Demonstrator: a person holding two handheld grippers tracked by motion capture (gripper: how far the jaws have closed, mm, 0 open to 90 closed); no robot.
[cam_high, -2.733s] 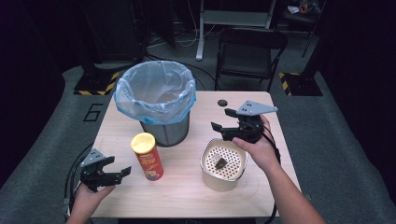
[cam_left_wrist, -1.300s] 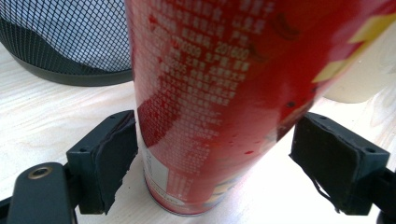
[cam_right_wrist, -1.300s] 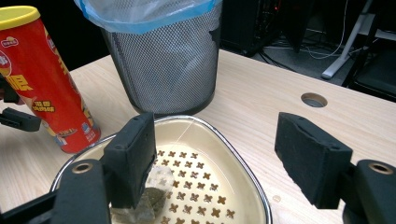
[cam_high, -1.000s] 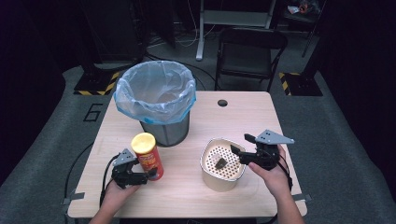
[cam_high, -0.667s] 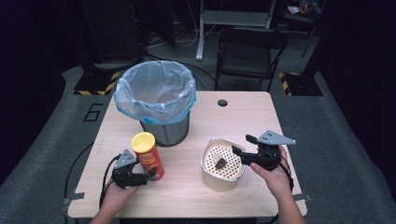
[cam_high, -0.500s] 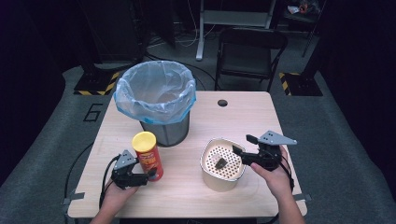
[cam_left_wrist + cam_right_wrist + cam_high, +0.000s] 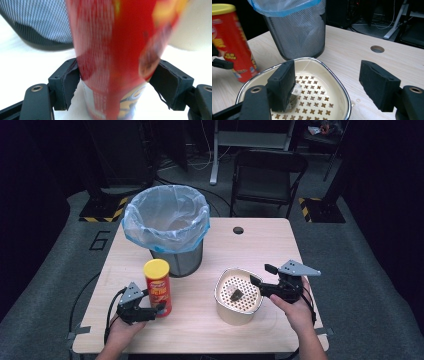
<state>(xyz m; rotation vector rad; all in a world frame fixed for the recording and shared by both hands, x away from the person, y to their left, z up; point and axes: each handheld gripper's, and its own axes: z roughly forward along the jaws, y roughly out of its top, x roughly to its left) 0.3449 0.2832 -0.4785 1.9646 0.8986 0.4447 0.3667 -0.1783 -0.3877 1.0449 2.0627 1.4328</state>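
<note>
The tall red cardboard crisp tube with a yellow lid [image 7: 158, 287] stands on the worktop between our left gripper's [image 7: 117, 82] jaws, seemingly unclamped. Light, slippery; we grip low. Right gripper [image 7: 329, 86] wide.

In the left gripper view the red can [image 7: 117, 57] is smeared with blur, its printed label unreadable, and its top runs off the upper edge. In the right gripper view the near left jaw covers most of the small dark scrap [image 7: 293, 96] in the cream basket [image 7: 337, 77], so its nature cannot be told. The bin's [image 7: 167, 227] inside is too dim to judge.
</note>
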